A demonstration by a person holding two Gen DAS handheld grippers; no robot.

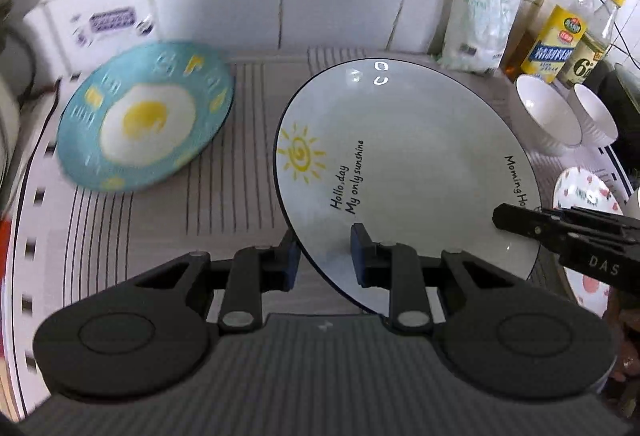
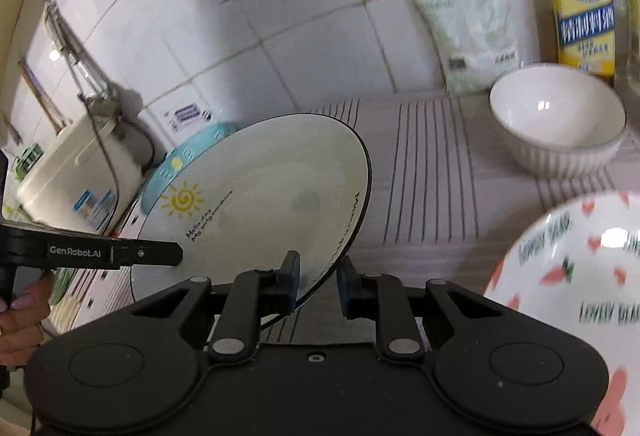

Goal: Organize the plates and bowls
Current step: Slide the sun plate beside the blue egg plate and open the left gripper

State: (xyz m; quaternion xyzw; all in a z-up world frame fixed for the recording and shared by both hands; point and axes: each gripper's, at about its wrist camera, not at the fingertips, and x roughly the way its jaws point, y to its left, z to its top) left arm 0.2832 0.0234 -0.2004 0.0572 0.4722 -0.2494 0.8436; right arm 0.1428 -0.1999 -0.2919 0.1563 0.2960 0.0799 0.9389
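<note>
A white plate with a yellow sun and black lettering (image 1: 404,164) is held tilted above the striped mat; it also shows in the right wrist view (image 2: 260,196). My left gripper (image 1: 325,256) straddles its near left rim. My right gripper (image 2: 318,280) straddles its right rim and shows as a black arm in the left wrist view (image 1: 560,236). A blue fried-egg plate (image 1: 144,116) lies at the back left, partly hidden behind the white plate in the right wrist view (image 2: 188,156). Two white ribbed bowls (image 1: 548,116) (image 1: 596,116) stand at the right.
A pink-patterned plate (image 2: 568,284) lies at the right (image 1: 584,192). Oil bottles (image 1: 560,20) and a white bag (image 1: 480,24) stand against the tiled wall. A white rice cooker (image 2: 80,172) is at the far left. The striped mat (image 1: 240,156) covers the counter.
</note>
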